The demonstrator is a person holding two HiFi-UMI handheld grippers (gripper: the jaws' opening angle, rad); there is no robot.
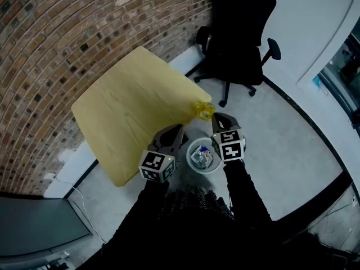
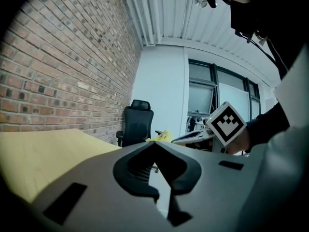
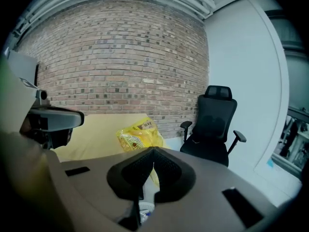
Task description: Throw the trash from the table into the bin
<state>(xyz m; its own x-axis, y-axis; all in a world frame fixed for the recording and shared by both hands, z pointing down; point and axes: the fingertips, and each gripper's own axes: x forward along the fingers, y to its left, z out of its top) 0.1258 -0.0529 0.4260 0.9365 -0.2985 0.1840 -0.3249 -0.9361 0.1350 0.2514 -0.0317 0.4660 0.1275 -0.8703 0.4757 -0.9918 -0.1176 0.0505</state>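
The pale wooden bench [image 1: 129,111] takes up most of the head view, and its top shows no loose trash. The one piece in sight is at the corner nearest the person. Below that corner, on the floor between the two grippers, stands the white bin [image 1: 203,171], which already holds some crumpled rubbish [image 1: 202,157], so part of the job looks done.

The left gripper [image 1: 175,129] hangs beside the bench edge with its jaws closed together and nothing between them. It seems to have no share in this step.

The right gripper [image 1: 216,120] has its jaws clamped on a yellow snack wrapper [image 1: 203,110]. It holds the wrapper in the air at the bench corner, just beyond the bin's rim rather than over its mouth.

What seems left is to bring this wrapper over the bin and let it drop. Judging by the bare bench, it may be the last piece.
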